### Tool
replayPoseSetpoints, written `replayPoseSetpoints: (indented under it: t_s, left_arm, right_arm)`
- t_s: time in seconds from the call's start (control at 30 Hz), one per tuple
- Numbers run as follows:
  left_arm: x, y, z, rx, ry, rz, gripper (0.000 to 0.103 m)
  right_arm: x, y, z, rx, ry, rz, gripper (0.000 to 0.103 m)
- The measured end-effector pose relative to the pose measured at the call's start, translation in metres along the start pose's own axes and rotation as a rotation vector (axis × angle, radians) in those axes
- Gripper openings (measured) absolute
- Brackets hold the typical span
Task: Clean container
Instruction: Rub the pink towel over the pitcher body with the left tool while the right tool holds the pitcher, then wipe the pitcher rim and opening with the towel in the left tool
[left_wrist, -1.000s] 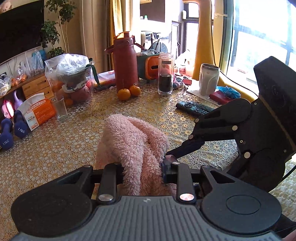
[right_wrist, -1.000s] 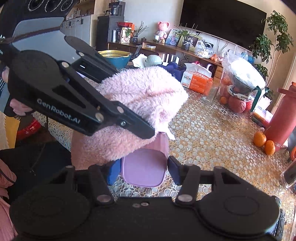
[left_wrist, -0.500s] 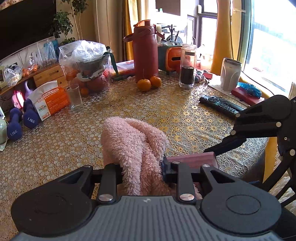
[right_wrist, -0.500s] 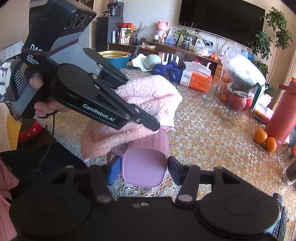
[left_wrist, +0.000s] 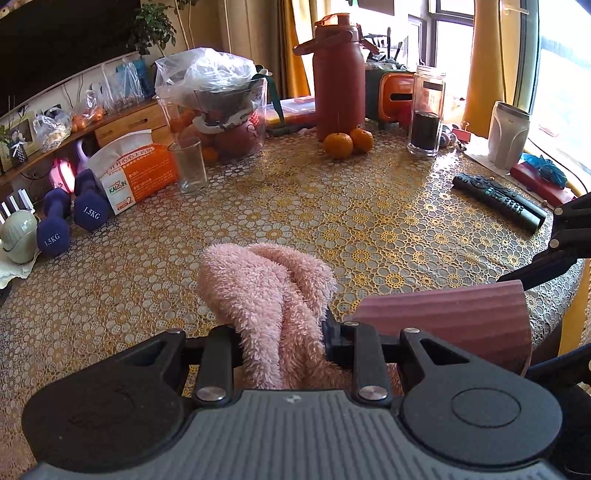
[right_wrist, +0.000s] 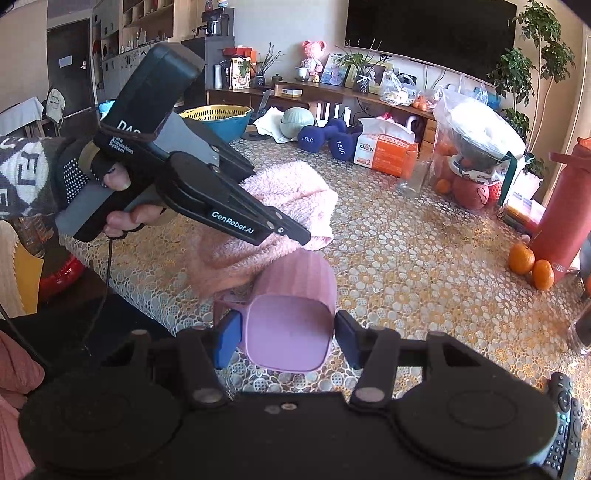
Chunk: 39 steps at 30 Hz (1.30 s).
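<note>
The table (left_wrist: 369, 221) filled the middle of both views under a gold lace cover. In the right wrist view the left gripper (right_wrist: 295, 234) reached in from the upper left, a hand (right_wrist: 125, 206) on its grip, jaws clenched on a pink towel (right_wrist: 291, 192) bunched at centre frame. In the left wrist view the towel (left_wrist: 266, 291) sat between the fingers at lower centre. The right gripper (right_wrist: 286, 338), bottom centre, clasped the pink ribbed container (right_wrist: 291, 295) by its sides, held above the table edge just beside the towel. A remote (left_wrist: 498, 201) lay at right; two oranges (left_wrist: 347, 142) sat upper centre.
</note>
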<state>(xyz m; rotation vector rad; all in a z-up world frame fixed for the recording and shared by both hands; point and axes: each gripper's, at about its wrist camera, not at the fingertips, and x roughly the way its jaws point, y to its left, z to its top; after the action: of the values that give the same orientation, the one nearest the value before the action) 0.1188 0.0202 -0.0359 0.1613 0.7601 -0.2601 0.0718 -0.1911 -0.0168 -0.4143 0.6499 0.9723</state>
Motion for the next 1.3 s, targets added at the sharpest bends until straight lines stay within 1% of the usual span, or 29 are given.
replayPoseSetpoints:
  t_s: [0.13,0.23,0.37,0.53,0.63,0.7,0.87,0.9,1.03,1.3]
  left_arm:
    - [-0.02,0.006,0.0,-0.028,-0.029,-0.003,0.027]
    - [-0.045,0.004,0.004,-0.025,-0.079,-0.028,0.027]
    - [-0.074,-0.007,0.009,-0.012,-0.133,-0.071,0.027]
    - [-0.094,-0.031,0.011,0.024,-0.167,-0.137,0.027]
    - [-0.095,-0.047,0.011,0.062,-0.166,-0.164,0.027]
    - [-0.09,-0.055,0.01,0.07,-0.152,-0.181,0.027]
    - [-0.073,-0.069,0.005,0.09,-0.118,-0.19,0.027]
    - [-0.07,-0.069,0.004,0.094,-0.115,-0.182,0.027]
    - [-0.064,-0.063,0.006,0.077,-0.118,-0.19,0.027]
    - [-0.045,-0.052,0.008,0.066,-0.088,-0.138,0.026]
  right_arm:
    - [-0.001,-0.004,0.0,0.035,0.002,0.006,0.054]
    - [0.0,-0.004,0.002,0.038,0.007,0.004,0.054]
    - [0.002,-0.004,0.002,0.047,0.016,-0.001,0.054]
    - [0.002,-0.002,0.003,0.04,0.02,-0.006,0.054]
    - [0.002,-0.001,0.005,0.041,0.022,-0.009,0.054]
    - [0.002,0.0,0.006,0.037,0.024,-0.012,0.054]
    - [0.001,0.001,0.008,0.046,0.023,-0.014,0.054]
    - [0.001,0.001,0.009,0.048,0.022,-0.014,0.054]
    - [0.0,0.002,0.01,0.054,0.017,-0.015,0.054]
    - [-0.002,-0.009,0.006,0.125,0.0,0.008,0.054]
